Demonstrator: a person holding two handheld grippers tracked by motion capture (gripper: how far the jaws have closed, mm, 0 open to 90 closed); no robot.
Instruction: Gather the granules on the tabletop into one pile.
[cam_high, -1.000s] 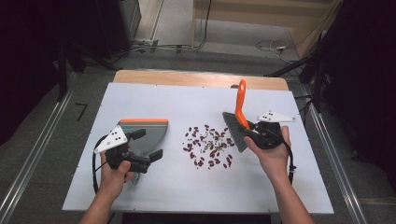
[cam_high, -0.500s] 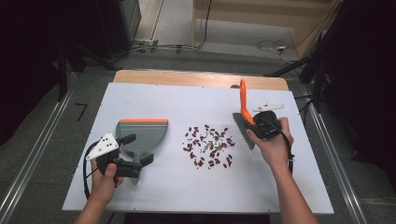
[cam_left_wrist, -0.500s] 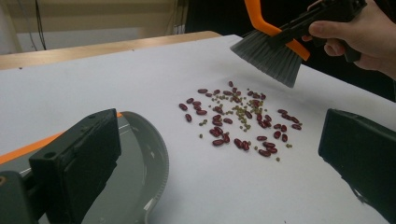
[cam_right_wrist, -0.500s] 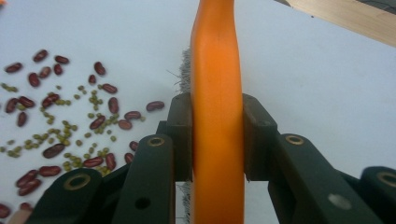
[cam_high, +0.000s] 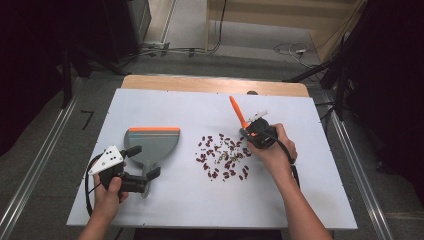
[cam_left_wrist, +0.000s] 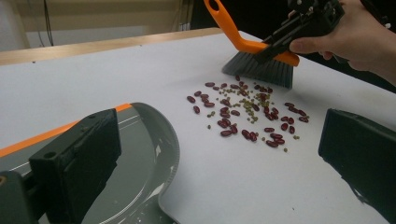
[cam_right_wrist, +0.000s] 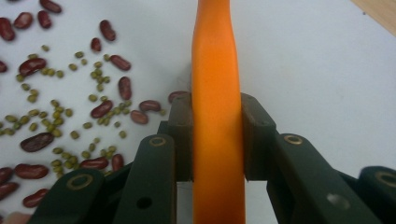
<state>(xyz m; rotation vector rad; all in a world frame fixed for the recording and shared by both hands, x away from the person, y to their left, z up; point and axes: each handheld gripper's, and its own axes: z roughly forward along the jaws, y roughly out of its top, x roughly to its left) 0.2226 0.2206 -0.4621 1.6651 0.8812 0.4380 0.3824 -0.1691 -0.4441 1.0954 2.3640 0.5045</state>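
A grey dustpan (cam_high: 151, 145) with an orange front edge lies flat on the white table (cam_high: 310, 200); its curved back rim (cam_left_wrist: 161, 140) shows in the left gripper view. My left gripper (cam_high: 143, 162) (cam_left_wrist: 219, 140) stands open at the pan's rear, jaws wide apart on either side of the rim. A patch of red beans and small green beans (cam_high: 222, 156) (cam_left_wrist: 247, 112) (cam_right_wrist: 70, 102) lies mid-table. My right gripper (cam_high: 252, 135) (cam_right_wrist: 217, 135) is shut on the orange handle of a brush (cam_high: 238, 112) (cam_right_wrist: 215, 70). Its grey bristles (cam_left_wrist: 259, 72) rest at the beans' far right edge.
A wooden strip (cam_high: 215, 85) runs along the table's far edge. Cables (cam_high: 200, 50) lie on the floor beyond it, and metal rails (cam_high: 35, 170) flank both sides of the table. Bare white surface surrounds the beans.
The brush has come down from upright and now leans with its bristles by the beans. My left gripper has drawn back toward the person, and the dustpan lies flat.
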